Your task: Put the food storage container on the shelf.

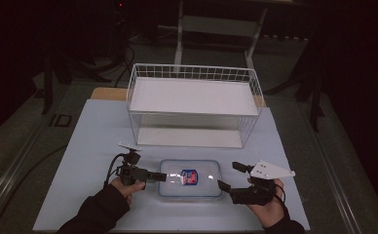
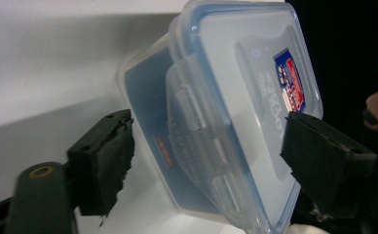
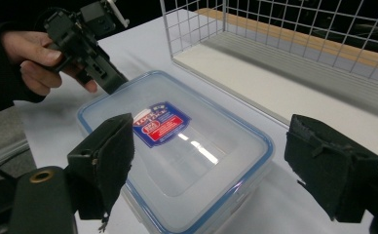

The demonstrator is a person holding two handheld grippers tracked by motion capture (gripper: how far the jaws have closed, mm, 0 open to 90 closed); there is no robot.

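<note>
A clear plastic box with a blue-rimmed snap lid and a red-and-blue label sits on the white table, just in front of the white wire basket. The left gripper is at the box's left end, its jaws part-open astride the end latch, pads not pressing; the right gripper waits at the box's right end, jaws wide, gripping nothing.

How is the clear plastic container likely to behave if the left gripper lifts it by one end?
The container looks empty through its clear lid, so probably light. Its walls look rigid, so it should likely keep its shape. The glossy plastic may slip in the left gripper, whose jaws straddle one short end, and lifted there it would probably tilt.
</note>
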